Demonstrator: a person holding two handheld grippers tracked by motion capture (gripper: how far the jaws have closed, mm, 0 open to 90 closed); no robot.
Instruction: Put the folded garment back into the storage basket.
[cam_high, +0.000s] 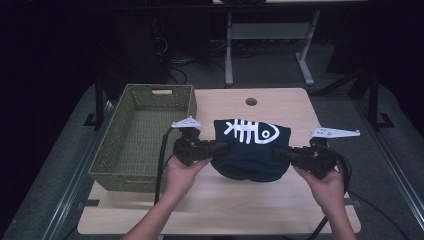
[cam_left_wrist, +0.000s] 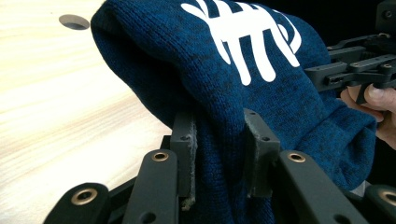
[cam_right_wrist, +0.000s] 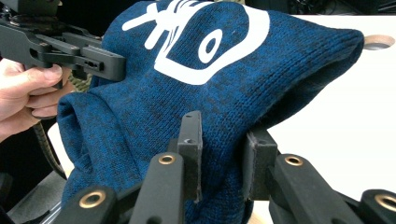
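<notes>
A dark blue knit garment (cam_high: 251, 150) with a white fish-skeleton print is held over the wooden table (cam_high: 220, 205). The left gripper (cam_high: 216, 149) and right gripper (cam_high: 283, 153) each clamp an opposite side. A green woven basket (cam_high: 115, 150) sits left.

Basket (cam_high: 145, 135) left of hat (cam_high: 250, 150), hat between both tongs.

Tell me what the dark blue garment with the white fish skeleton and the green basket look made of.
Dark blue garment: knitted fabric, likely fleece-backed or wool-like; fine heathered loops show, matte. The white fish skeleton looks printed on. Green basket: woven wicker or plastic weave, judging by its regular lattice texture.
</notes>
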